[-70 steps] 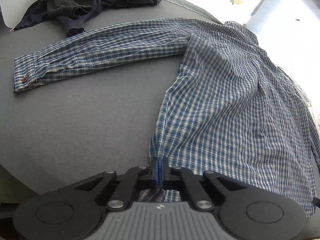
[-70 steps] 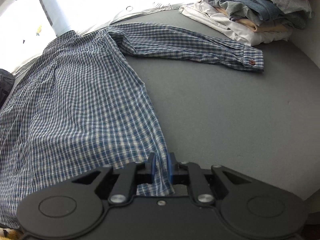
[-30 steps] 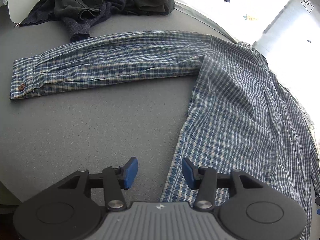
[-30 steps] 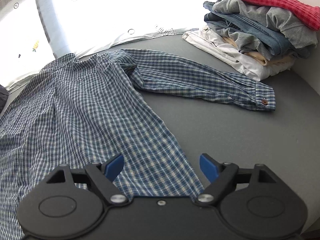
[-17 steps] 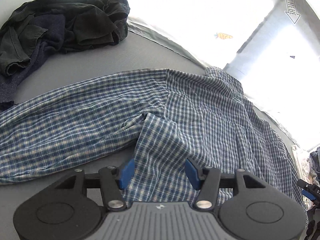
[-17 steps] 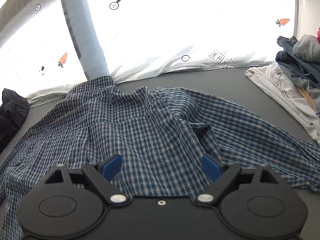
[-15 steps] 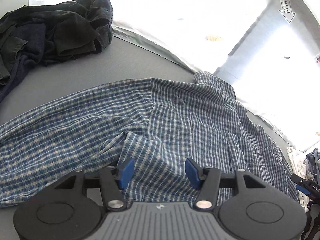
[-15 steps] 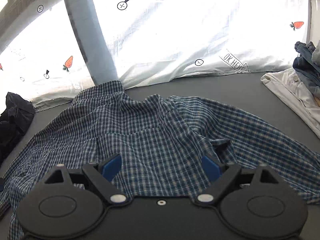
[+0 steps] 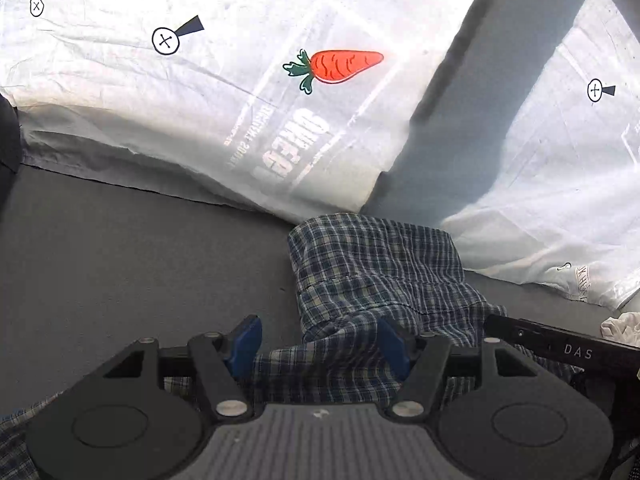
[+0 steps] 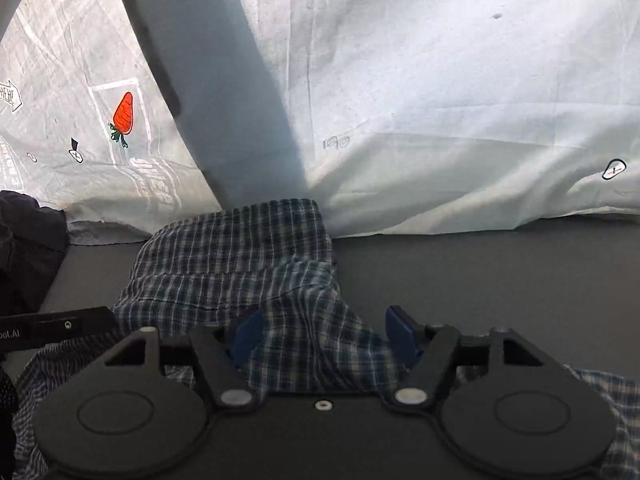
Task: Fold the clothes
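Shirt [image 9: 372, 264] shoulders sit between both grippers, left gripper [image 9: 320, 344] opening, right gripper [image 10: 322, 336] closing; pinch evenly.

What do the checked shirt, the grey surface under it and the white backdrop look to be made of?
Checked shirt: thin woven cloth, likely cotton; matte, with soft creases and a stitched seam.
Grey surface: matte, fine-textured fabric or felt-like cover; no shine.
White backdrop: thin printed sheet, cloth or plastic; it wrinkles and lets light through.

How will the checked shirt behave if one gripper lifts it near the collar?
The checked shirt would probably droop: it already lies in soft folds. It looks thin, so likely light. On the grey surface it would likely bunch if pushed.
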The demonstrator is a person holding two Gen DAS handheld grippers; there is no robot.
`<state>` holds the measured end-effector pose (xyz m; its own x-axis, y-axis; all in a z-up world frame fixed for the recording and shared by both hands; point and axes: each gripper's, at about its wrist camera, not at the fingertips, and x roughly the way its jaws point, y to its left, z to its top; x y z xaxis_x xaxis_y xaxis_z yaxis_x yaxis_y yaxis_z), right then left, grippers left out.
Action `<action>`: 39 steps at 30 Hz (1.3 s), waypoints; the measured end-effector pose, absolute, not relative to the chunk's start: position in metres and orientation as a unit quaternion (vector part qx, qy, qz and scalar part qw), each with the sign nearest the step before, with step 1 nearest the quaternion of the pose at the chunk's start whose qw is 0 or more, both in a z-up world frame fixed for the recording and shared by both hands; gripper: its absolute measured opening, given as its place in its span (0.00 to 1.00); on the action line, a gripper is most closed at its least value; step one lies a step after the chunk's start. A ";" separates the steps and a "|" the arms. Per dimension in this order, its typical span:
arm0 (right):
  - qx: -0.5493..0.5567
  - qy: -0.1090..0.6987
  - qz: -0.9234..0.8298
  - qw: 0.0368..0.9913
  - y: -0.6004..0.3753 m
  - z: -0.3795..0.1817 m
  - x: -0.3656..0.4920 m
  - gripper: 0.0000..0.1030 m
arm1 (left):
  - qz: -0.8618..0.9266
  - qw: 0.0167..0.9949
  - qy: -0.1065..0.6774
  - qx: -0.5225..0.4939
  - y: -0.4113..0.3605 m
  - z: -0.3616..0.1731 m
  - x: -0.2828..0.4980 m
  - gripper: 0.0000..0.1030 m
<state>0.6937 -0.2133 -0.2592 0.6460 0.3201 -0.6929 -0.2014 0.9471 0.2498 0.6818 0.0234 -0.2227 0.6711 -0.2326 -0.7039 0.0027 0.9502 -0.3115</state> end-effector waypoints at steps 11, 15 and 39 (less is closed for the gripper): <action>0.007 0.367 0.158 0.917 -0.189 -0.269 0.724 0.04 | -0.055 0.911 0.395 -0.103 0.006 -0.242 0.735 0.08; -0.019 0.370 0.128 0.920 -0.186 -0.251 0.716 0.40 | -0.049 0.908 0.397 -0.128 0.017 -0.226 0.729 0.21; -0.017 0.407 0.050 0.912 -0.218 -0.264 0.338 1.00 | 0.162 0.858 0.403 -0.275 0.161 -0.217 0.273 0.93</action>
<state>0.3382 -0.2182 -0.2644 0.6642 0.0780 -0.7435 -0.1056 0.9944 0.0100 0.2729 0.1607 -0.2166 0.6232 0.0555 -0.7801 -0.4990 0.7962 -0.3421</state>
